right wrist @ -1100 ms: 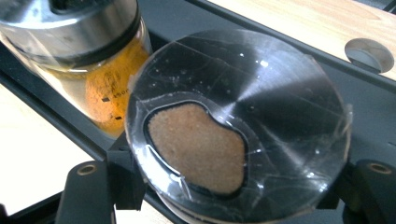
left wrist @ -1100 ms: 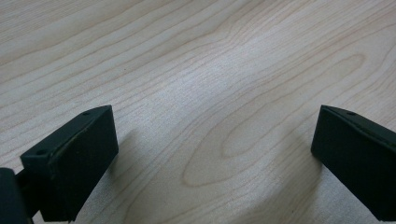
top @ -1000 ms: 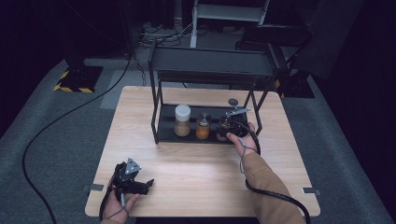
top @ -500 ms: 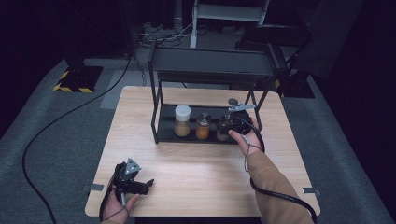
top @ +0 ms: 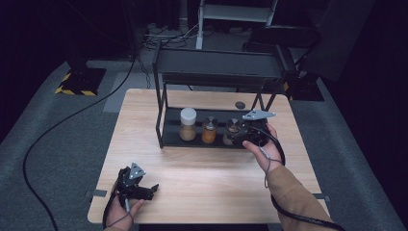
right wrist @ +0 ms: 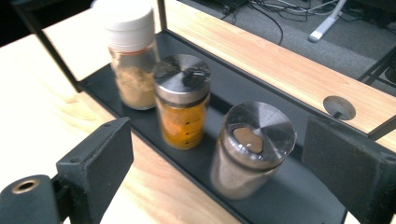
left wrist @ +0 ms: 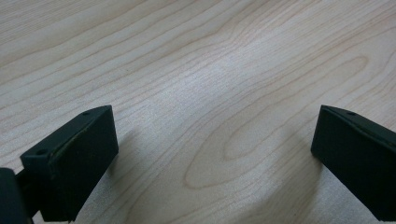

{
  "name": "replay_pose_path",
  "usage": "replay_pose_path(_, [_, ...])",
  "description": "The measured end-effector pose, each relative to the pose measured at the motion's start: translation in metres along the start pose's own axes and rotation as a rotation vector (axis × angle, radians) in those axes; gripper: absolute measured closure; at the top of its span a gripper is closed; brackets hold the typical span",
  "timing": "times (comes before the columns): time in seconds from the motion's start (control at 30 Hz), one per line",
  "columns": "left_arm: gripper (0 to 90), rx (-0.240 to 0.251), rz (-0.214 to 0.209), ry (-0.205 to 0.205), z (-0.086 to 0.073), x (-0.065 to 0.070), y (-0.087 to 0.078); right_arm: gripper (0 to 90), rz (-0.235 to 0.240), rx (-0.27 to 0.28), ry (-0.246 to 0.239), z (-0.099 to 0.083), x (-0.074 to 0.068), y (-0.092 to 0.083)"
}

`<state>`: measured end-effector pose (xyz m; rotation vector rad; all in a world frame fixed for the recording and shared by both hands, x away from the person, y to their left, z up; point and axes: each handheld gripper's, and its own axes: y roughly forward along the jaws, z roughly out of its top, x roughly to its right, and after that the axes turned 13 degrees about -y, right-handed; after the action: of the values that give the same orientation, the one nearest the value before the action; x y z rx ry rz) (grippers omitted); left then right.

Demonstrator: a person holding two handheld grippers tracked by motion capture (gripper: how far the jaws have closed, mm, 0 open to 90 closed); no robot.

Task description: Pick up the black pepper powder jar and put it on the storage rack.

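A pale wooden table [top: 207, 183] stands on grey carpet in a dark room, with a black rack [top: 216, 67] across the upper centre of the high view. On the rack's bottom shelf stand three jars in a row. The right gripper [top: 242, 136], centre right, has just been opening; its jaws gape wide, clear of the metal-lidded jar [right wrist: 250, 149] between them. The left gripper [top: 144, 191], lower left, rests wide open on bare wood.

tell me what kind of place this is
Probably a recording lab or studio rather than a kitchen: a lone wooden table on grey carpet, dark surroundings, cables across the floor, and a black rack holding spice jars.
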<state>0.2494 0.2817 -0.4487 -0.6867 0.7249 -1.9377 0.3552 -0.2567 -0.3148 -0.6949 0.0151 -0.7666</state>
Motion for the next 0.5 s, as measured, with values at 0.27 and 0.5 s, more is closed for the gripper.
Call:
replay_pose_path(0.27, [0.5, 0.000, 0.000, 0.000, 0.000, 0.000, 0.000, 8.4, 0.013, 0.018, -0.022, -0.009, -0.009, -0.024])
replay_pose_path(0.5, [0.5, 0.000, 0.000, 0.000, 0.000, 0.000, 0.000, 8.2, 0.030, 0.026, -0.027, -0.020, -0.013, -0.040])
